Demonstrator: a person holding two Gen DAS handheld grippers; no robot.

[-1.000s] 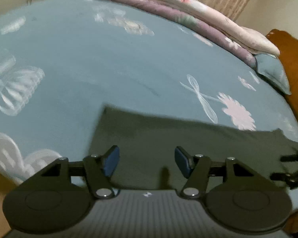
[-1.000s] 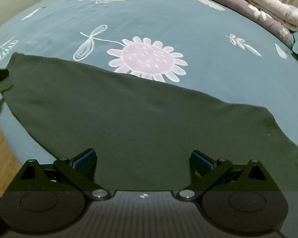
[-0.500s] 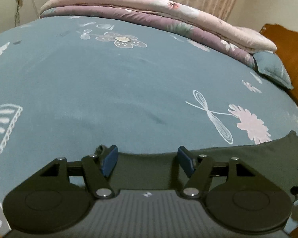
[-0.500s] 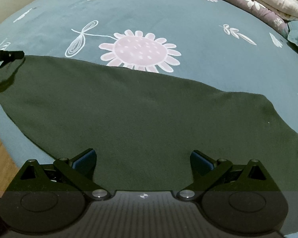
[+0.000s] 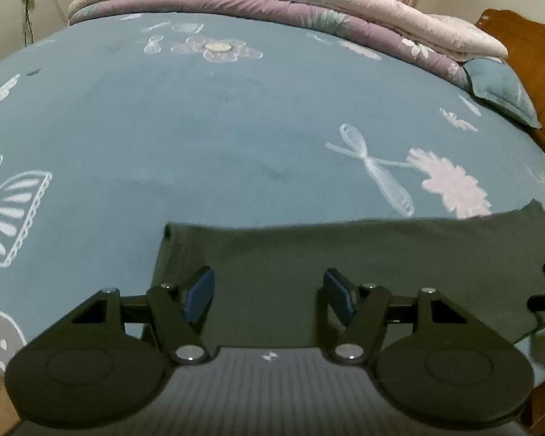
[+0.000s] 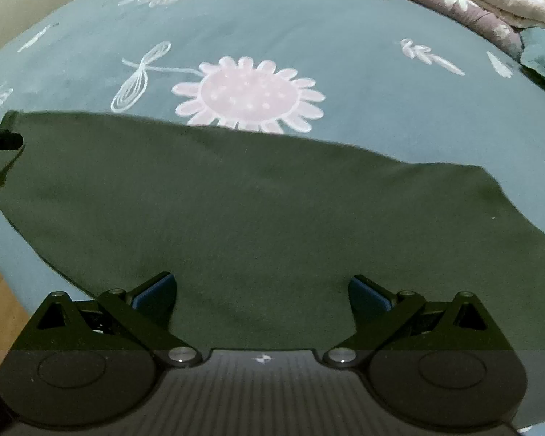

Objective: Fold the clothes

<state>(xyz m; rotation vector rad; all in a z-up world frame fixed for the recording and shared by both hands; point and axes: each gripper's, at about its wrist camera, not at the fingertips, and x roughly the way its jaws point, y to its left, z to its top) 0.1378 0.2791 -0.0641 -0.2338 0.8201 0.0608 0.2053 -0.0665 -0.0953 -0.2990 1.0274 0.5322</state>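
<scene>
A dark green garment (image 5: 345, 250) lies flat on the blue patterned bedsheet (image 5: 200, 127), near the bed's front edge. My left gripper (image 5: 269, 287) hovers open over the garment's left end, close to its far left corner, with nothing between the blue pads. My right gripper (image 6: 261, 285) stands open and wider over the middle of the garment (image 6: 254, 200), also empty. A tip of the left gripper's fingers (image 6: 3, 140) shows at the left edge of the right wrist view.
Folded pink and purple quilts (image 5: 309, 3) are stacked along the far side of the bed. A blue pillow (image 5: 501, 87) and a wooden headboard (image 5: 527, 47) are at the right. Wooden floor (image 6: 0, 290) shows past the bed's near left edge.
The left gripper shifted over the garment's left end; the cloth's far edge came close to its fingers, then drew away again. The right gripper stayed still. Both stayed open.
</scene>
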